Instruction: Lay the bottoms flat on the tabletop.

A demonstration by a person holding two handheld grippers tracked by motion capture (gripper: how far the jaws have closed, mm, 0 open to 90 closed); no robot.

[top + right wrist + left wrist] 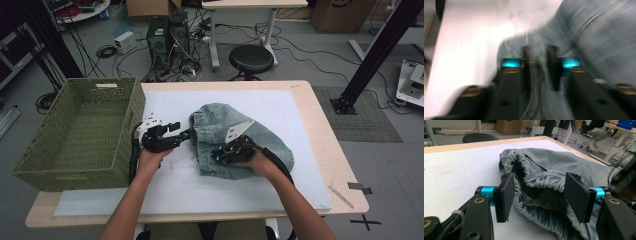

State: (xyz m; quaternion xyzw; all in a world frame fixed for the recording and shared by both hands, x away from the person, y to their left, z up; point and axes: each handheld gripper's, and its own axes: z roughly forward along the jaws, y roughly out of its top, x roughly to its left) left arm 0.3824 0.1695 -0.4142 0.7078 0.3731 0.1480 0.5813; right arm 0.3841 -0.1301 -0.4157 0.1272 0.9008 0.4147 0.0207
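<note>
My left gripper (537, 197) stands with jaws apart around the elastic waistband of the denim shorts (240, 137), which lie mid-table on the white mat (300, 130); my right gripper (537, 67), blurred, has jaws slightly parted over the denim.

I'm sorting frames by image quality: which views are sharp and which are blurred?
High view: sharp, evenly lit. Left gripper view: crisp on the denim garment, wide-angle bend at the table edge. Right gripper view: heavy motion blur over the right gripper and denim, white mat washed out.
</note>
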